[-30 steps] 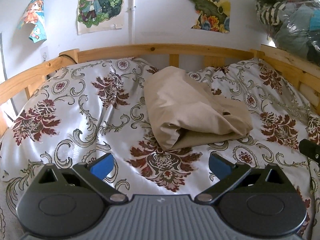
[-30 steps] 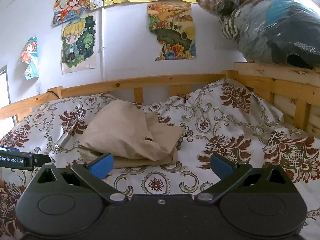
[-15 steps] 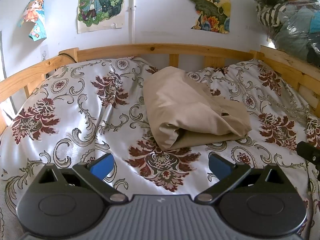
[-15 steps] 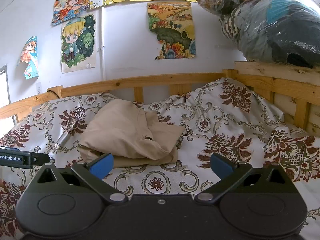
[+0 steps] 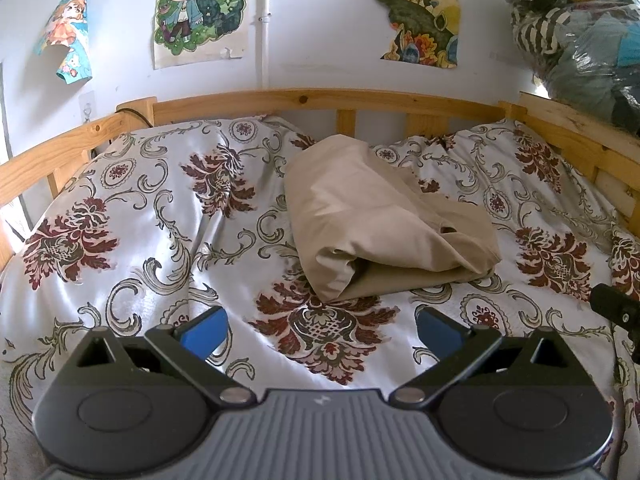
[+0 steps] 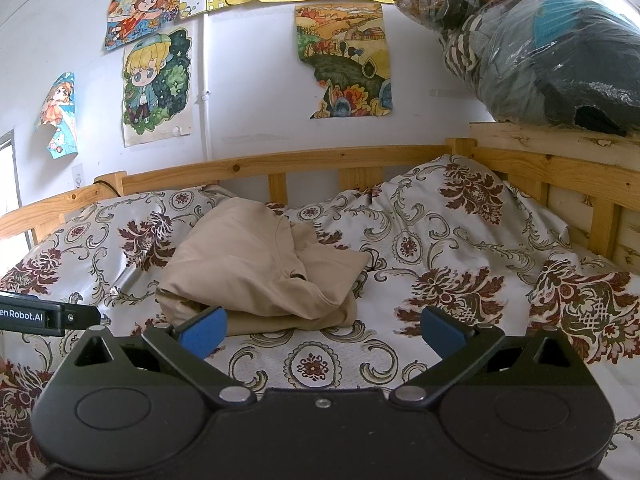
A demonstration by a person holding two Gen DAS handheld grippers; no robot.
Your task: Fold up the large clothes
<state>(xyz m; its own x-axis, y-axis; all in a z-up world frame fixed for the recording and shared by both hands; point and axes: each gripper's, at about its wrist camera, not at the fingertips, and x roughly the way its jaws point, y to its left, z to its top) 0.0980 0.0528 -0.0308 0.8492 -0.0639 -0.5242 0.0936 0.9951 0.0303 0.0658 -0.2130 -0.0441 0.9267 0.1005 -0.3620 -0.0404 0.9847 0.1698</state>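
Beige garment (image 5: 384, 224) lies folded into a compact bundle at 12 o'clock on bedspread (image 5: 152, 216). Left gripper (image 5: 320, 326) and right gripper (image 6: 322, 326) wide, empty. Folding looks essentially finished.

A beige garment (image 5: 380, 220) lies folded into a thick, loosely layered bundle on the floral bedspread (image 5: 160, 220), its rounded fold edge facing the near side.

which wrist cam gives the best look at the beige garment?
Left wrist view: the beige garment sits centred, unobstructed, with its folded layers and front edge all visible. In the right wrist view it lies left of centre, and the right gripper has a fingertip overlapping its near edge.
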